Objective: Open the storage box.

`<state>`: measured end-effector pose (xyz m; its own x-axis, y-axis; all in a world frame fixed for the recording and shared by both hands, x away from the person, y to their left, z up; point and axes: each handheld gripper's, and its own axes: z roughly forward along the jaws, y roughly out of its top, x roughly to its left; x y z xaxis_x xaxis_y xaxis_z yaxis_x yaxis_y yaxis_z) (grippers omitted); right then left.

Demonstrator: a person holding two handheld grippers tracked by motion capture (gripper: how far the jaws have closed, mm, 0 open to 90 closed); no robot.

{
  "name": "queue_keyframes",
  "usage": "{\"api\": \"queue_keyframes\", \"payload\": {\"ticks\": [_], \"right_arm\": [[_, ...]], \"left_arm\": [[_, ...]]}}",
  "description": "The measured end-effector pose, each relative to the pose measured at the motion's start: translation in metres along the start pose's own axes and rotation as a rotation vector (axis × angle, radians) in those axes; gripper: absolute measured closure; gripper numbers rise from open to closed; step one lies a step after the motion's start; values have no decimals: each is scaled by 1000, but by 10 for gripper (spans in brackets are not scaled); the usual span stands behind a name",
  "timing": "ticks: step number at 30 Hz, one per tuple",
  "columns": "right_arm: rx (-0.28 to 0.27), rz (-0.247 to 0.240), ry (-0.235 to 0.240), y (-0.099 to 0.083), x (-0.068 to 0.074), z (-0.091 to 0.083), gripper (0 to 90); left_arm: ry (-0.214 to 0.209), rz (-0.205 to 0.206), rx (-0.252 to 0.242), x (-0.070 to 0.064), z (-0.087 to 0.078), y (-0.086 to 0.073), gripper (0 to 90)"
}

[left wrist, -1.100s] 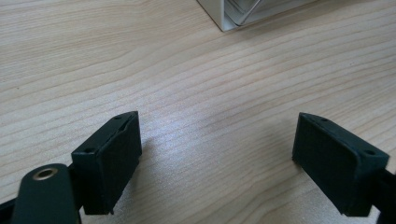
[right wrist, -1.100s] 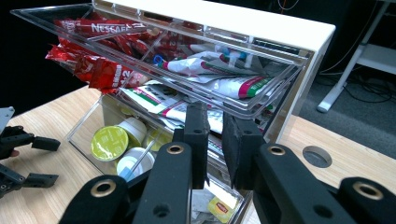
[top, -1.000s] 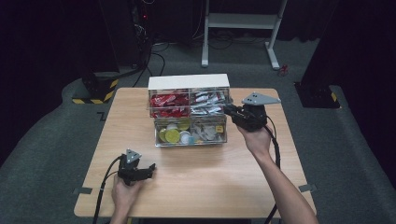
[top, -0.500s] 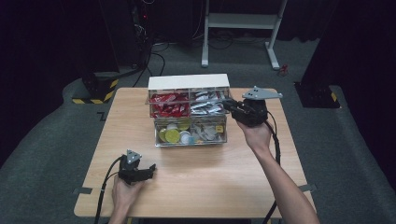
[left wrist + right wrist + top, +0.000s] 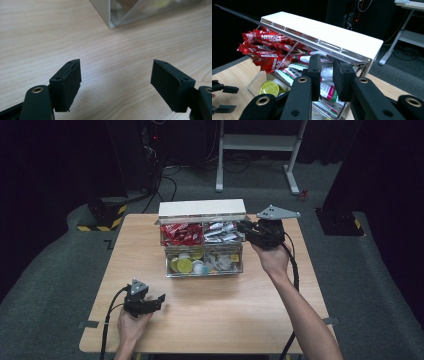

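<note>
Right gripper [image 5: 327,75] up at the top right corner of the clear organiser box [image 5: 205,245], jaws nearly together with a thin gap between them; whether they pinch anything I cannot tell. Its own camera looks past them at white-and-green sachets [image 5: 325,88] in the upper compartment, right behind the tips, under the tilted clear flap and the white lid [image 5: 322,31]. That same view gives what the high view blurs: the red sachets [image 5: 265,47] read Nescafé, and a yellow-lidded capsule [image 5: 270,87] sits in the lower tier. From above, the right gripper [image 5: 243,227] meets the box at the right end of its top tier, grey plate on top, cable trailing down the forearm.

Left gripper [image 5: 159,300] near the front left of the wooden surface [image 5: 225,310], well apart from the box, resting low in the hand. Its own view [image 5: 116,82] shows the jaws spread wide, nothing between them, bare wood grain under them, and one clear corner of the box [image 5: 111,23] farther ahead.
</note>
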<state>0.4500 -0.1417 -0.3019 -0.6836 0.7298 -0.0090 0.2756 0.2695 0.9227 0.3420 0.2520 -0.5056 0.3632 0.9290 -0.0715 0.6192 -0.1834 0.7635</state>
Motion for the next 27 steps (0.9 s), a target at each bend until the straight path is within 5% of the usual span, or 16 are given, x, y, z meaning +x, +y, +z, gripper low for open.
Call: {"api": "queue_keyframes", "payload": {"ticks": [14,27], "right_arm": [[-1,-3,-11,11,-2,2,752],[3,3,-11,11,-4,2,761]], "left_arm": [[-60,-19,-67,3,-24,35,252],[-88,19,-138,-3,-49,81,312]]}}
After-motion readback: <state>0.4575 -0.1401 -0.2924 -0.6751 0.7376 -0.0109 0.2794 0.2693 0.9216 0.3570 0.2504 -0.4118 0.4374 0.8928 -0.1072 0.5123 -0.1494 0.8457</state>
